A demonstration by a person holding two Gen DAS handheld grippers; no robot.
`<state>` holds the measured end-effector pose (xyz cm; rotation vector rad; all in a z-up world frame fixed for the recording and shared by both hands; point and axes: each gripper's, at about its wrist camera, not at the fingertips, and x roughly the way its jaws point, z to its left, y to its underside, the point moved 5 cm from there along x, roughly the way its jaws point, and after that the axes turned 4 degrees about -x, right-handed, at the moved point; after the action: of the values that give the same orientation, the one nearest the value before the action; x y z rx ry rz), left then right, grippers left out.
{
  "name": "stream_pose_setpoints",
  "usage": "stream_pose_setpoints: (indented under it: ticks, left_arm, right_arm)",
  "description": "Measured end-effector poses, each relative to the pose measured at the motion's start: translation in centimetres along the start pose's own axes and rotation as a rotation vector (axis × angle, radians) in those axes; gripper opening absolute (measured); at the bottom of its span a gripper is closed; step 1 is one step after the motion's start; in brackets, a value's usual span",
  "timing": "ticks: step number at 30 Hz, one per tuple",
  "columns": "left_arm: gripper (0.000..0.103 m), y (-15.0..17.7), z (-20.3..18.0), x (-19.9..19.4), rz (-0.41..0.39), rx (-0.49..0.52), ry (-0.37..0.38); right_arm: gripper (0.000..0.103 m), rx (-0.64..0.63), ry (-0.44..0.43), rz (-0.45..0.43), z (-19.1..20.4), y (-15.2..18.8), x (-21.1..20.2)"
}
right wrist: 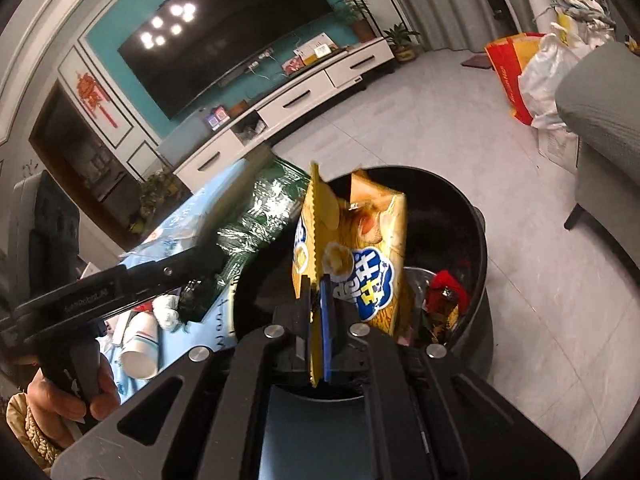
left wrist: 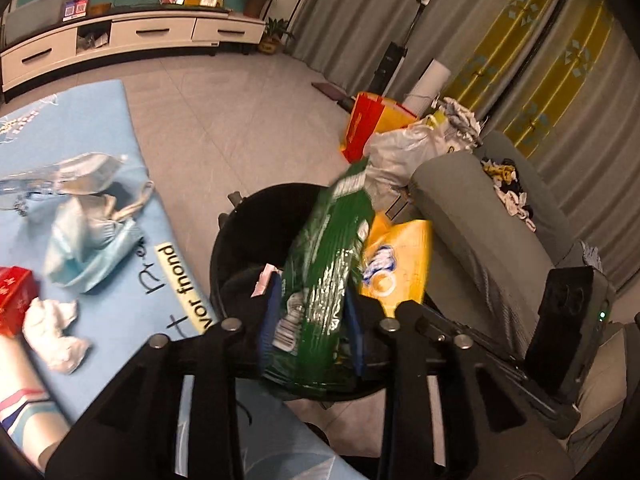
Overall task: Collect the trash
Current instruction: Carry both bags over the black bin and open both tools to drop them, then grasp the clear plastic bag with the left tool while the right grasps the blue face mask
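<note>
Left hand-held gripper (left wrist: 312,320) loosely brackets green snack bag (left wrist: 328,264); right hand-held gripper (right wrist: 318,308) pinches yellow chip bag (right wrist: 360,248). Black trash bin (right wrist: 476,240) directly beneath both.

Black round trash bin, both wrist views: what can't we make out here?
- Black round trash bin, left wrist view: its inside is hidden by the green crinkly snack bag and yellow snack bag in front.
- The bin, right wrist view: near rim cut off by the right gripper; contents dark and cluttered apart from something red.
- Green bag's print, both views: motion-blurred, unreadable.
- Whether the left gripper fingers press the green bag: unclear.
</note>
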<state>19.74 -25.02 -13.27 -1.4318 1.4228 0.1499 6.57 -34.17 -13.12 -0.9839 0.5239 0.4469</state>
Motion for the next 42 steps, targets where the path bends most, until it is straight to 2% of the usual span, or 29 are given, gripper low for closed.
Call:
stream_pose_setpoints:
  ticks: [2,3,4,5,6,8,10,14,16,18,22,24,26,30,34,37,40,42]
  left_arm:
    - [0.037,-0.1,0.1,0.7,0.010,0.000,-0.005]
    - [0.050,-0.2,0.2,0.8,0.012,-0.003,-0.005]
    - [0.062,-0.3,0.2,0.9,0.012,-0.005,0.002]
    - [0.065,-0.3,0.3,0.8,0.008,-0.007,0.009]
    - [0.067,-0.3,0.4,0.5,0.003,-0.006,0.006]
    - [0.069,-0.2,0.8,-0.4,-0.010,-0.005,0.002]
    - [0.076,-0.3,1.5,-1.6,-0.029,-0.018,0.010]
    - [0.091,0.2,4.3,-5.9,-0.089,-0.078,0.028]
    - [0.096,0.6,5.9,-7.9,-0.113,-0.093,-0.011]
    - [0.100,1.1,7.9,-10.1,-0.142,-0.109,-0.086]
    - [0.100,2.0,11.7,-13.5,-0.177,-0.145,-0.241]
    - [0.100,2.5,13.4,-14.7,-0.183,-0.152,-0.303]
    - [0.100,2.8,14.7,-15.6,-0.194,-0.155,-0.339]
    - [0.100,2.3,16.3,-16.5,-0.205,-0.140,-0.351]
    - [0.100,0.5,16.5,-15.8,-0.199,-0.025,-0.382]
    - [0.100,-1.6,16.4,-13.8,-0.159,0.109,-0.405]
    - [0.100,-3.1,16.2,-11.4,-0.114,0.266,-0.477]
    - [0.100,-4.1,16.3,-10.1,-0.098,0.317,-0.474]
  right_arm:
    - [0.011,0.011,0.008,0.015,-0.4,0.1,0.5]
    - [0.014,0.018,0.008,0.024,-0.5,0.2,0.8]
    - [0.026,0.022,0.009,0.026,-0.5,0.2,1.0]
    - [0.041,0.029,0.013,0.026,-0.6,0.1,1.0]
    - [0.045,0.037,0.018,0.020,-0.6,0.1,0.9]
    - [0.048,0.047,0.010,0.007,-0.6,-0.2,0.5]
    - [0.050,0.047,0.002,0.003,-0.4,-0.2,0.2]
    - [0.065,0.042,-0.036,0.019,0.5,-0.1,0.2]
    - [0.073,0.043,-0.070,0.043,1.6,0.2,0.6]
    - [0.078,0.039,-0.097,0.065,2.4,0.3,1.0]
    - [0.086,0.000,-0.134,0.103,5.2,0.4,1.7]
    - [0.087,-0.038,-0.141,0.122,6.9,0.5,2.2]
    - [0.087,-0.083,-0.148,0.137,8.7,0.5,2.7]
    - [0.087,-0.158,-0.142,0.162,11.3,0.1,3.9]
    - [0.087,-0.204,-0.147,0.197,13.4,-0.6,6.4]
    - [0.087,-0.210,-0.147,0.225,14.6,-1.1,8.8]
    - [0.087,-0.218,-0.145,0.227,15.8,-1.8,11.1]
    - [0.087,-0.229,-0.125,0.217,16.2,-2.3,12.2]
